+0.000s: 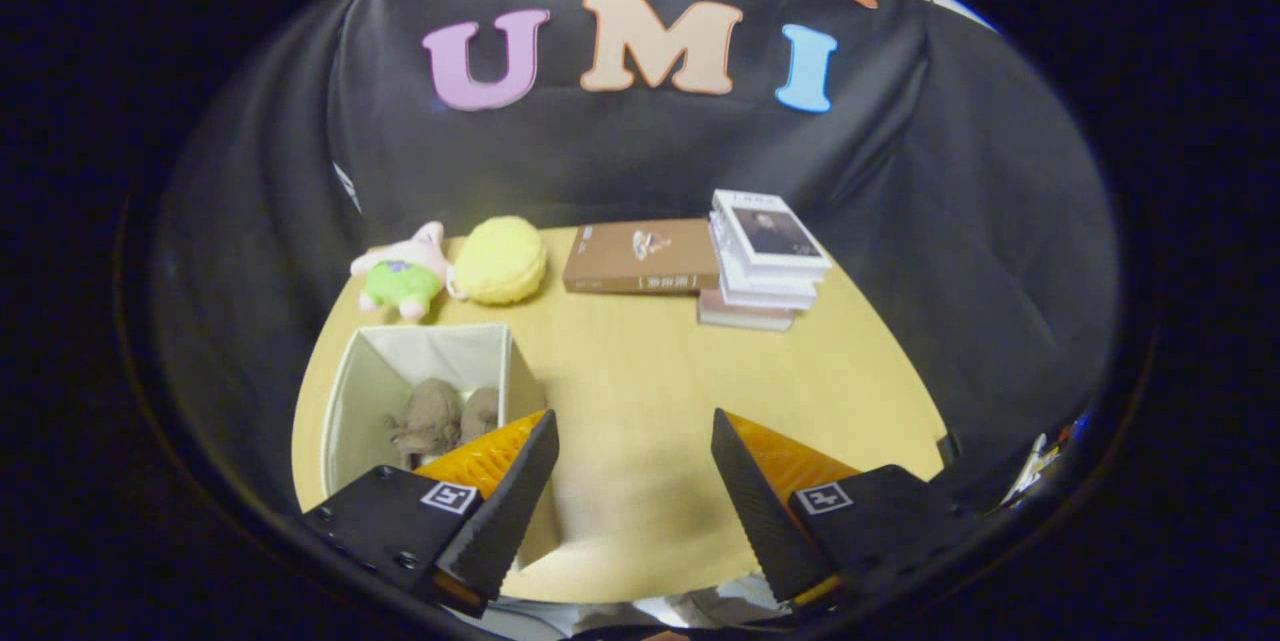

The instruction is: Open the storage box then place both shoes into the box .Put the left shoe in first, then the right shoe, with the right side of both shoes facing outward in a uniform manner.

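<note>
Shoes (445,418) lie side by side inside the open box (375,371), lengthwise away from the spread, empty tool (635,466).

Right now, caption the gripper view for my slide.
Open gripper over the wooden table, both shoes already inside the open storage box.

The tongs (635,466) have two black, wedge-shaped fingers (510,511) with ribbed inner faces and orange ridged backs. Each black mounting block carries a small square white marker and dark screws.
</note>
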Demonstrator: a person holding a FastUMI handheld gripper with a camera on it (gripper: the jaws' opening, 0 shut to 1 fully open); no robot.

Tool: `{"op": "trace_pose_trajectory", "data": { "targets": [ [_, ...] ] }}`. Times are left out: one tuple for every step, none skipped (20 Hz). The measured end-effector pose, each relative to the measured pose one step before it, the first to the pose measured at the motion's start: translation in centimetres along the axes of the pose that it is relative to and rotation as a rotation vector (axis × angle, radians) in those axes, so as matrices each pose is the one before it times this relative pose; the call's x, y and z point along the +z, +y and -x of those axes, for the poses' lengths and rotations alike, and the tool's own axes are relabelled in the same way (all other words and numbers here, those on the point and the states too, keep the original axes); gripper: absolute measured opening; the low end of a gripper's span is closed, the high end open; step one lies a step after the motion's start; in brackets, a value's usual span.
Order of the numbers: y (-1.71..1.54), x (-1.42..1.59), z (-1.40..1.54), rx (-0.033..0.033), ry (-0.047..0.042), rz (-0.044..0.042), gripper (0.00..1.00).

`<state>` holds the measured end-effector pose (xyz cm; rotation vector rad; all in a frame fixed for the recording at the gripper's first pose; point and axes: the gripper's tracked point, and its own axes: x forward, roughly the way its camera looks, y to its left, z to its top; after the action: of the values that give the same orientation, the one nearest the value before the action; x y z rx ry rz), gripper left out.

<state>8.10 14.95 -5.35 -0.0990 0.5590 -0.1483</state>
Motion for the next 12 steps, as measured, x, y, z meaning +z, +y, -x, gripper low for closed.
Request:
{"op": "trace_pose_trajectory", "data": {
  "targets": [
    [-1.005,1.252,-0.136,0.02247,-0.05865,-0.00114,0.99],
    [-0.81,0.909,0.002,0.016,-0.04709,-0.00243,0.99],
    [-0.613,0.915,0.013,0.0252,-0.04808,-0.00659,0.99],
    [-0.634,0.72,0.177,0.02092,-0.04079,0.00062,0.99],
    [-0.79,0.961,0.642,0.01965,-0.05289,0.01098,0.99],
    [-0.49,0.901,0.508,0.01987,-0.04919,0.01344,0.99],
    [-0.269,1.012,0.516,0.0215,-0.05802,0.01178,0.99],
    [-0.396,0.897,0.262,0.01036,-0.05187,0.00886,0.99],
    [-0.758,0.299,0.326,0.00216,-0.04631,0.0066,0.99],
    [-0.489,0.309,0.382,0.0014,-0.03284,0.00135,0.99],
    [-0.516,0.315,0.385,0.0013,-0.03354,-0.00297,0.99],
    [-0.335,0.408,0.514,0.00553,-0.03432,-0.00499,0.99]
  ]
}}
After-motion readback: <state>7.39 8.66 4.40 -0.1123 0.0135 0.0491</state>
